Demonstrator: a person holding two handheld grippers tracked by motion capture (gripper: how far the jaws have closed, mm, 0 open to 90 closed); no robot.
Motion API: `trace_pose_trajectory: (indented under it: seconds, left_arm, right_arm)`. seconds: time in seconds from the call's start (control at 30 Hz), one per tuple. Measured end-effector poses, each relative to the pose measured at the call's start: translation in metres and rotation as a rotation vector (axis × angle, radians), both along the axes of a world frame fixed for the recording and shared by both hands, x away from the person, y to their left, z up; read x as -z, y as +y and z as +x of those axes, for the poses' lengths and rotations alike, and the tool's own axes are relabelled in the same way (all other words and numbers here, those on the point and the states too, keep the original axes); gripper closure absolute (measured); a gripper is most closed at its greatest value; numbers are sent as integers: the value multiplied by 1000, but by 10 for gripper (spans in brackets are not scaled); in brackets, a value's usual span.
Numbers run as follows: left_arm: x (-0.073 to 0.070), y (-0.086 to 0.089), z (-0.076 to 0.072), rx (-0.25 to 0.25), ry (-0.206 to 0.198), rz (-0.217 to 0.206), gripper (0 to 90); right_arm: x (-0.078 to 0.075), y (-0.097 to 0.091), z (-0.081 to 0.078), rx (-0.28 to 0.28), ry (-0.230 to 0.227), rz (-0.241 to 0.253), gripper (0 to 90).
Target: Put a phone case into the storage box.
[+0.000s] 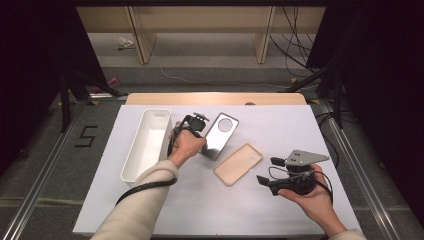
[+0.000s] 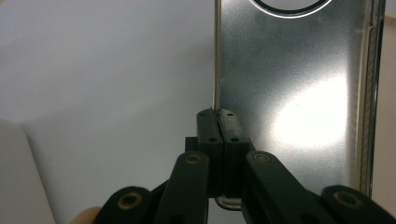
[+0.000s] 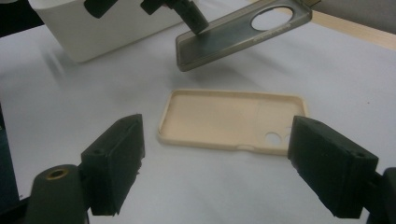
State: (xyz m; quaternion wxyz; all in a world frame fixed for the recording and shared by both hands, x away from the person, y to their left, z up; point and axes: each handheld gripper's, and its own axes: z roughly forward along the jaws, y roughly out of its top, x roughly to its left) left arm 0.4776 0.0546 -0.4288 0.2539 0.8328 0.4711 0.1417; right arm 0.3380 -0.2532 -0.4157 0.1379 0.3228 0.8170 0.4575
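A grey translucent phone case (image 1: 220,135) with a round camera hole hangs tilted above the white table, its near end lower. My left gripper (image 2: 218,115) is shut on the case's side edge (image 2: 289,93); from the right gripper view the case (image 3: 238,35) floats clear of the table. A beige phone case (image 1: 239,163) lies open side up in the middle of the table (image 3: 233,119). My right gripper (image 1: 266,171) rests low at the right in a hand, with open jaws wide apart and nothing between them (image 3: 233,175), and it points at the beige case.
A long white bin (image 1: 147,143) stands at the left of the table, beside the left hand (image 3: 107,28). The white table sheet (image 1: 220,210) ends at a wooden strip at the back. Dark stands and cables surround the table.
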Motion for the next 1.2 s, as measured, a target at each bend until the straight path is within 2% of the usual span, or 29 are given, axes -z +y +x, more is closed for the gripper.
trace_pose_trajectory:
  seconds: [0.13,0.47,0.67,1.03,1.2]
  left_arm:
    - [-3,6,-13,-13,-14,-50,891]
    - [-9,18,-39,-14,-66,-100,891]
    - [-10,20,-54,5,-88,-102,892]
    - [-5,19,-76,27,-122,-117,892]
    - [-3,18,-86,42,-120,-122,892]
  right_arm:
    - [-1,2,3,11,-5,5,197]
    - [-4,9,20,48,-3,24,197]
    - [-10,19,36,68,1,49,198]
    - [-18,45,63,84,7,54,208]
    - [-21,54,73,94,21,63,231]
